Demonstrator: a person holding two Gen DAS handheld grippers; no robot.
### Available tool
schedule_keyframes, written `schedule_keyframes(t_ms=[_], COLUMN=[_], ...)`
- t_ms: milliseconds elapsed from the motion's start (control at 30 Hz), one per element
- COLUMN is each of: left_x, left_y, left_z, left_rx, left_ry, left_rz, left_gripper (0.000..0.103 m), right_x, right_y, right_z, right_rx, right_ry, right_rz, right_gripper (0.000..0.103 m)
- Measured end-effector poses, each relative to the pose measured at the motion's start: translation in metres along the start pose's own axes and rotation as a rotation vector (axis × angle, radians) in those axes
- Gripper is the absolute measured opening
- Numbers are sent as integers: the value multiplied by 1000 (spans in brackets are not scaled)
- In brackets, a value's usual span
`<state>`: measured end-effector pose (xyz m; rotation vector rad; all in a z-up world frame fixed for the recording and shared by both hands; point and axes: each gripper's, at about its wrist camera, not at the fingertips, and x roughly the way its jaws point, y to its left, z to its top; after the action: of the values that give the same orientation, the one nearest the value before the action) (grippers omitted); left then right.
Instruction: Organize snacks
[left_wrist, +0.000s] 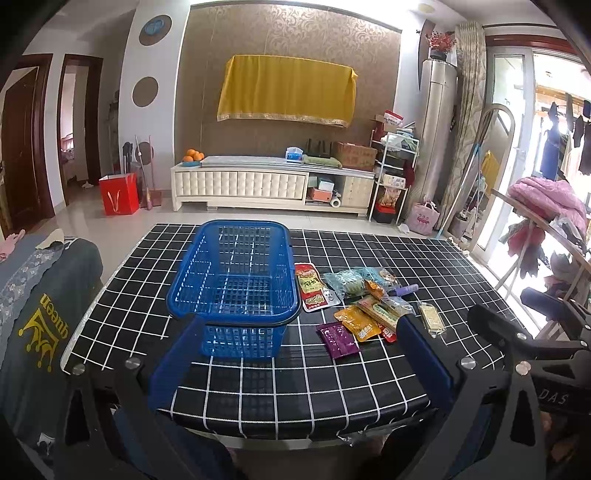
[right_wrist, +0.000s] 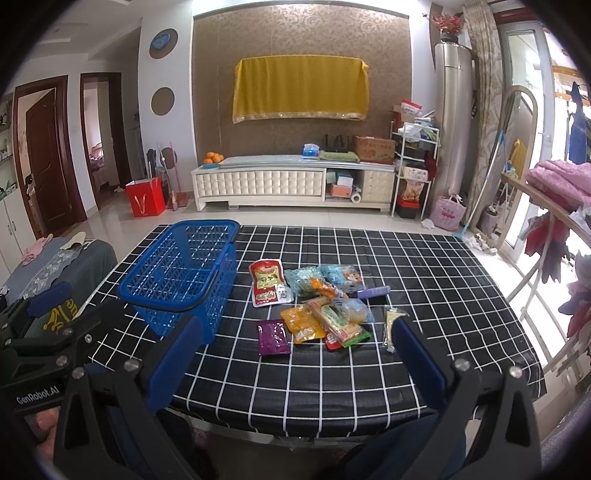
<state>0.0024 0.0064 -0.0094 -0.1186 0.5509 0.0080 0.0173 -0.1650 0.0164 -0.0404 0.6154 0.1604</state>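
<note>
A black grid-pattern table (right_wrist: 424, 280) is filling the foreground of a living room; a TV cabinet (right_wrist: 291, 182) is standing against the far wall.

Both tongs are hovering over the near table edge, well short of the goods. The left tongs (left_wrist: 301, 369) are spreading wide and gripping nothing. The right tongs (right_wrist: 295, 365) are likewise spreading wide and touching nothing.

Ahead of the right tongs, the snacks (right_wrist: 314, 306) are lying in a loose overlapping pile; a purple packet (right_wrist: 272, 336) is sitting nearest. Ahead of the left tongs, the basket (left_wrist: 232, 273) is standing upright and empty, just beside the pile. This placement is probably keeping each transfer short.
</note>
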Motion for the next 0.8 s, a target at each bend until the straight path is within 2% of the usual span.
schedule_keyframes(t_ms=[467, 600, 800], left_x=[2, 12, 45], left_y=[-6, -12, -29], left_z=[2, 13, 45], left_rx=[6, 15, 19], left_ry=[10, 24, 57], left_rz=[1, 3, -26], left_gripper=[103, 103, 103], right_x=[-1, 4, 20], right_y=[-3, -12, -34], right_z=[2, 12, 39], right_rx=[5, 18, 36], right_ry=[3, 4, -20], right_rz=[18, 27, -8], right_gripper=[103, 103, 103])
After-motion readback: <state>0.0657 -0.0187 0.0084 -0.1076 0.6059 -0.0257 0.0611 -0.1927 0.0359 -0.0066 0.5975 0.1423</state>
